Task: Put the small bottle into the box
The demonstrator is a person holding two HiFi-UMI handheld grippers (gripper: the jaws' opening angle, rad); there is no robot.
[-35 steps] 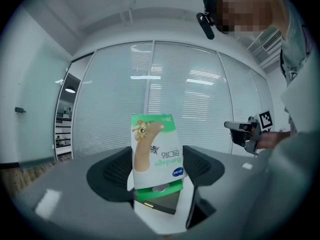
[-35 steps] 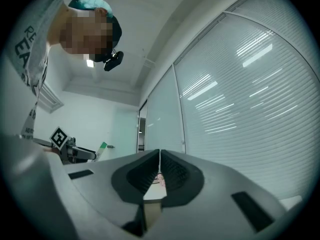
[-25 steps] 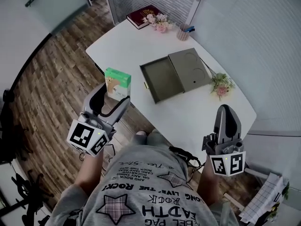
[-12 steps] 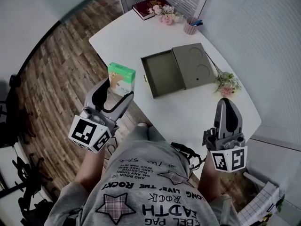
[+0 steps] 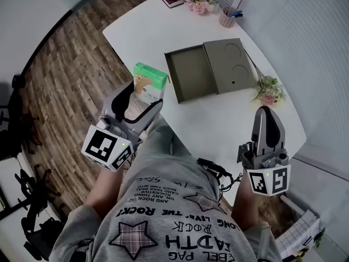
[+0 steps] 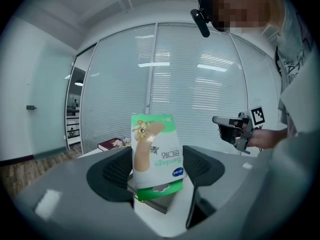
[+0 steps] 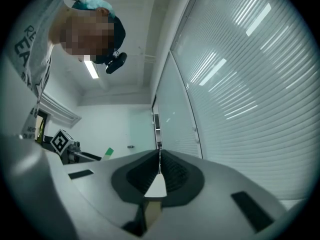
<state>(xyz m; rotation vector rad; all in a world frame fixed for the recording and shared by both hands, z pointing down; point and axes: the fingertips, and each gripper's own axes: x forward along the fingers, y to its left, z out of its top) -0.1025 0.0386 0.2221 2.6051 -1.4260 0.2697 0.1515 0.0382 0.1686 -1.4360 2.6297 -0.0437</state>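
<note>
Nearest, the left gripper (image 5: 143, 98) pinches a green-and-white bandage carton (image 5: 150, 81) by its lower end, above the near-left edge of the white table (image 5: 218, 124). The right gripper (image 5: 265, 113), near right, has its tongs pressed together on nothing. No small bottle shows in any view, so the carton seems the thing to be stowed. It is probably light, thin card that dents, best held gently across its flat faces. Farther on, the grey box (image 5: 192, 74) lies open and empty, its right half (image 5: 233, 64) showing two bare round recesses.
</note>
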